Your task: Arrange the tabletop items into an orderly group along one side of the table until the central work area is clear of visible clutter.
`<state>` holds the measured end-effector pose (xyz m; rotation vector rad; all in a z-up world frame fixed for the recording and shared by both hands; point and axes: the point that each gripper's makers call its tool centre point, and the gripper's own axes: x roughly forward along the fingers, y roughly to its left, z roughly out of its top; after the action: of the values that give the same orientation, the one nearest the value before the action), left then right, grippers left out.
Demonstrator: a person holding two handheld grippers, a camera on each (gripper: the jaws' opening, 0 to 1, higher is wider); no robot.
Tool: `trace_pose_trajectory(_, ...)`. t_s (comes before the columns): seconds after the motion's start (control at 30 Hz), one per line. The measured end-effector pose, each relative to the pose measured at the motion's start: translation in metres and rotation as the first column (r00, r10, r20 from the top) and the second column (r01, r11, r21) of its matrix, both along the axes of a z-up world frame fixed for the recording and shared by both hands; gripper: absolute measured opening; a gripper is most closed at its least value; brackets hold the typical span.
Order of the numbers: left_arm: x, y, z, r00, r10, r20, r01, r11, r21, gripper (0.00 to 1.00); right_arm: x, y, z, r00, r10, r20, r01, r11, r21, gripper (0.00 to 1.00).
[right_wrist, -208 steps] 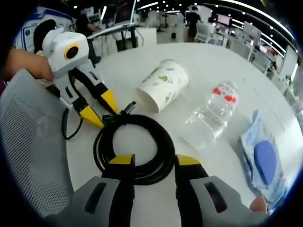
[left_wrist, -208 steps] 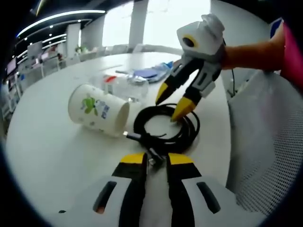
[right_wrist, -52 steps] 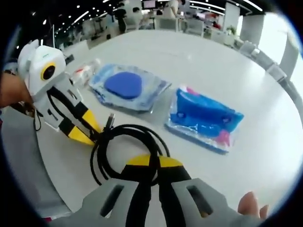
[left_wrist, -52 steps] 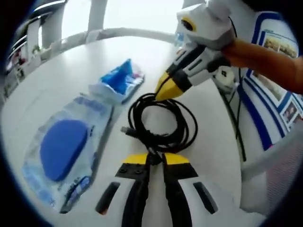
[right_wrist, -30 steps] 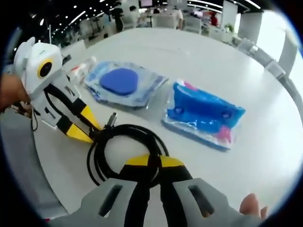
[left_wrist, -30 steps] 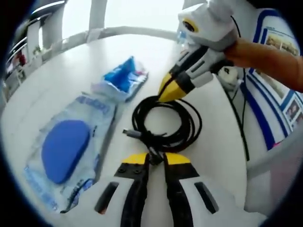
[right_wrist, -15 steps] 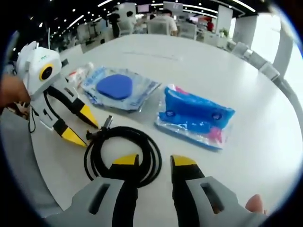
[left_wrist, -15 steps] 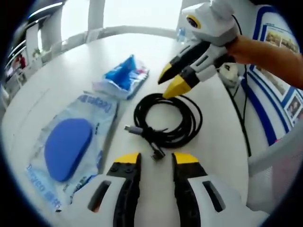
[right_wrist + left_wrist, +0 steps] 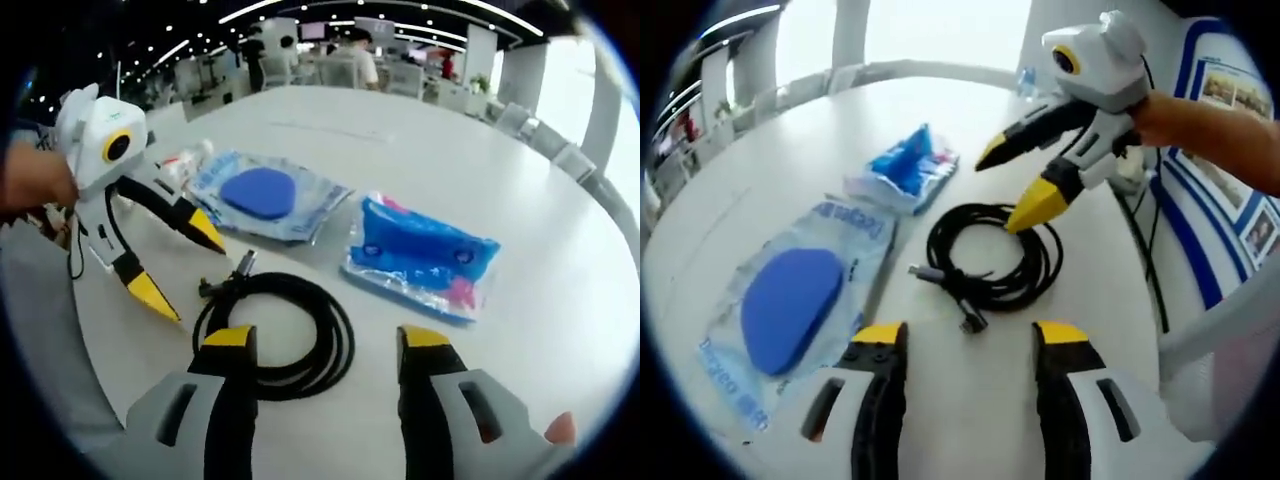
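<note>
Coiled black cable (image 9: 992, 258) lies flat on the smooth white table (image 9: 770, 160), right between both grippers. Left gripper (image 9: 970, 338) and right gripper (image 9: 325, 341) both hang wide open, holding nothing. Crinkly clear pouch with blue oval pad (image 9: 262, 193) and blue packet (image 9: 420, 255) sit just beyond.

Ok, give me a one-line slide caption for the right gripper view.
Both grippers open over a coiled black cable on the white table, two blue packets beside it.
</note>
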<state>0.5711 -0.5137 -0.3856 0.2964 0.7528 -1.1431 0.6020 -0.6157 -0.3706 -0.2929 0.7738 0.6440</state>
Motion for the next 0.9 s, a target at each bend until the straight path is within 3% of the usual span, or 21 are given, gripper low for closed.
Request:
trace_pose_trajectory(0.37,-0.006,-0.004,0.011,1.0,-0.009,0.013,0.01,0.998,-0.056,0.71,-0.016,0.017,0.007,0.996,0.083,0.013,-0.083,0.995,0.054,0.89)
trace_pose_trajectory(0.5,-0.009,-0.003,0.015,1.0,-0.017,0.017,0.018,0.997,-0.071,0.76,-0.022,0.029,0.013,0.991,0.125,0.045,-0.129,0.987,0.1,1.0)
trace_pose_trajectory(0.6,-0.011,-0.004,0.019,1.0,-0.018,0.025,0.02,0.995,-0.095,0.83,-0.028,0.038,0.018,0.985,0.159,0.067,-0.167,0.976,0.137,1.0)
trace_pose_trajectory(0.67,-0.015,-0.003,0.021,0.999,-0.023,0.027,0.025,0.995,-0.099,0.84,-0.027,0.042,0.024,0.978,0.175,0.112,-0.19,0.972,0.139,1.0)
trace_pose_trajectory(0.77,-0.019,-0.003,0.026,0.999,-0.035,0.039,0.04,0.992,-0.118,0.86,-0.033,0.05,0.03,0.976,0.19,0.109,-0.207,0.963,0.174,1.0)
trace_pose_trajectory(0.9,-0.026,0.004,0.034,0.998,-0.043,0.05,0.05,0.991,-0.127,0.87,-0.042,0.056,0.035,0.969,0.221,0.114,-0.237,0.959,0.158,1.0)
